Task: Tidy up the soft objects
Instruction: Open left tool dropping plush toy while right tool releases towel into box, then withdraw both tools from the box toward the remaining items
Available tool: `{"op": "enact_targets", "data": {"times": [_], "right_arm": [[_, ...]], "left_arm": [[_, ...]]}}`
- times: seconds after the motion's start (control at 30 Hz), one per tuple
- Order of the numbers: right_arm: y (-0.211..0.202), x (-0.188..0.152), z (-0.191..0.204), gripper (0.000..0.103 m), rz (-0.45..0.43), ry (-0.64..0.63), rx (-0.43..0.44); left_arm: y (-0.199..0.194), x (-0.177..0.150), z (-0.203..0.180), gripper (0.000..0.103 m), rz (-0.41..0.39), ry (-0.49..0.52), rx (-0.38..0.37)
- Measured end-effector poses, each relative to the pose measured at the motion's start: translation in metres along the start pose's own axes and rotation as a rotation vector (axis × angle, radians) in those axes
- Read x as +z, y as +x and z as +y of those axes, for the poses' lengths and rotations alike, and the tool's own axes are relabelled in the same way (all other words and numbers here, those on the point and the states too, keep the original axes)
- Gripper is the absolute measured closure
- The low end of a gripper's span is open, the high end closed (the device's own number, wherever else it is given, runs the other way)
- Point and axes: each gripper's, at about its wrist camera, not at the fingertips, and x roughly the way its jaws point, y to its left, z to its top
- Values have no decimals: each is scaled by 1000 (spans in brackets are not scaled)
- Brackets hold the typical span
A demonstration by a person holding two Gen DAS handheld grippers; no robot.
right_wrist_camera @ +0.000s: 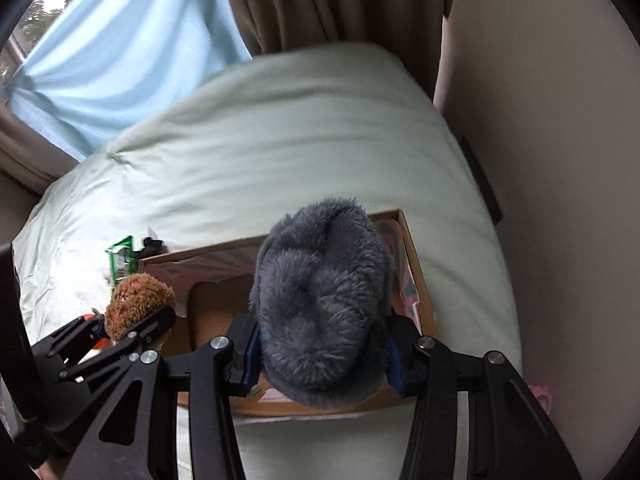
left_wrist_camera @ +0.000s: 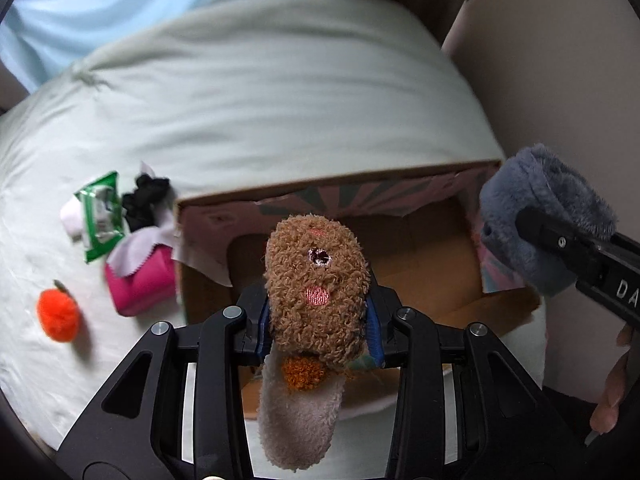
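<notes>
Brown curly plush fills the middle of the left wrist view: the brown plush toy [left_wrist_camera: 318,280] is clamped between the blue-padded fingers of the left gripper [left_wrist_camera: 318,320], its embroidered face (one dark eye, pink patches) turned toward the camera and a pale fleecy part hanging down near the lens. It is held above the near left part of the open cardboard box [left_wrist_camera: 400,188], which sits on the pale green bed cover [left_wrist_camera: 260,100]. At the right of that view the right gripper [right_wrist_camera: 320,360] reaches in, clenched on the grey fluffy toy [left_wrist_camera: 544,208]; in its own view the grey fluffy toy bulges up between the two fingers and hangs over the box's near right area, hiding much of the brown cardboard floor. On the cover to the left of the box lie a green packet [left_wrist_camera: 100,216], a black fabric bundle [left_wrist_camera: 144,200], a pink pouch [left_wrist_camera: 140,284] with a pale cloth [left_wrist_camera: 136,248] draped over it, and, nearer and further left, an orange pom-pom fruit [left_wrist_camera: 58,314]. Far behind the bed hang a light blue curtain [right_wrist_camera: 132,60] and brown drapes [right_wrist_camera: 332,0].
</notes>
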Motion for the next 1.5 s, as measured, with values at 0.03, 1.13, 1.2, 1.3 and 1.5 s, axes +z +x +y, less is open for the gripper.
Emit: {"op": "enact_targets", "data": {"times": [0.03, 1.13, 1.2, 1.3, 1.5], "right_arm": [[11, 4, -3, 58, 23, 9, -1], [28, 1, 12, 0, 84, 19, 15], [16, -2, 15, 0, 65, 9, 17], [-4, -6, 18, 0, 35, 3, 24], [-45, -18, 24, 0, -36, 1, 31]], "left_arm": [[10, 1, 0, 70, 23, 6, 10], [-16, 8, 10, 0, 59, 38, 18], [-28, 6, 10, 0, 44, 43, 20], [-46, 3, 8, 0, 22, 58, 17], [-89, -10, 12, 0, -37, 55, 14]]}}
